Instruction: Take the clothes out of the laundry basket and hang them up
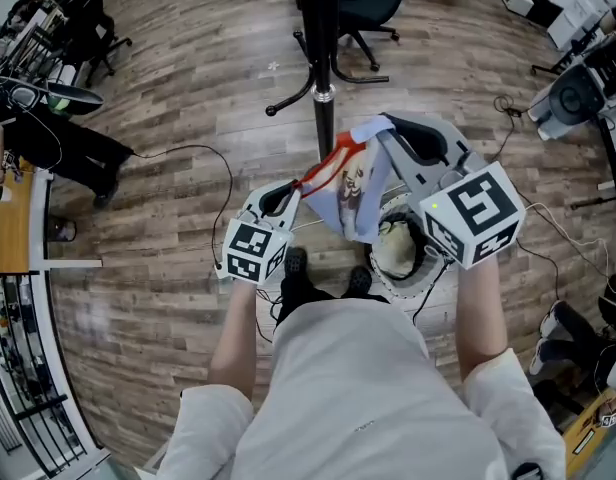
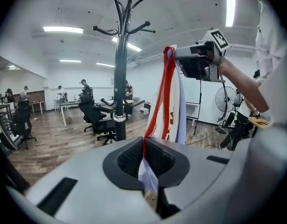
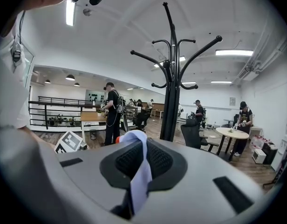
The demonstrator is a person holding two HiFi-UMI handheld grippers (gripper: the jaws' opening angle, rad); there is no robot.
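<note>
Plainly, both pairs of jaws were pressed together on one garment (image 1: 353,193) (image 2: 169,101) (image 3: 141,171). The left gripper (image 1: 291,196) (image 2: 144,160) pinched its red-trimmed edge between black ribbed pads. The right gripper (image 1: 388,133) (image 3: 141,160) pinched a pale blue fold in the same kind of pads. The garment hung stretched between them, on the person's side of the stand (image 1: 323,68) (image 2: 120,78) (image 3: 171,78) and close to its foot. It was thin and limp, pale blue and white, with a red band and a print on one face.

The stand rose straight beyond the cloth as a black metal pole with a bright collar low down. Its legs splayed at the foot and curved hooks branched from its top. A round white basket (image 1: 420,283) sat nearer the person than the stand and to the right of its foot, under the right gripper, with pale cloth bunched inside. Behind the stand stood a black wheeled chair (image 1: 368,3). A thin dark cable (image 1: 203,153) trailed left of the stand across the floor (image 1: 188,98) of grey-brown wood planks. People stood at desks far beyond the stand.
</note>
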